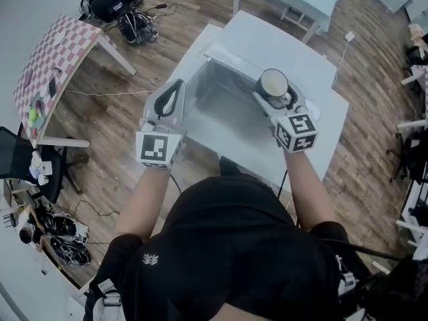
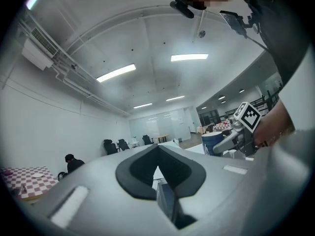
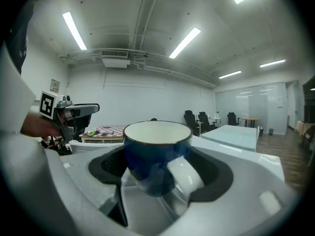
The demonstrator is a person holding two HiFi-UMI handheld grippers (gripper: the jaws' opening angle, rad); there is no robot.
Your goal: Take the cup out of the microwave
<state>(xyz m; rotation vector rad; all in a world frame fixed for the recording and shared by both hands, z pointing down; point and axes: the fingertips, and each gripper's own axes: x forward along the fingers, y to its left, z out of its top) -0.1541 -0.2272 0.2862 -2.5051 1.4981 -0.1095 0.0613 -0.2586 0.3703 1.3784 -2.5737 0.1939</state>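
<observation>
The cup is clamped upright between the jaws of the right gripper, held in the air just in front of the open microwave. The left gripper is closed and empty. Removal looks nearly done. The next move calls for a level carry to a set-down spot.

Cannot see the base of the cup in the right gripper view, sunk between the right gripper's jaws. Half covered by that gripper at mid right of the left gripper view. Too small to name: small things on the checked table, upper left of the head view.
</observation>
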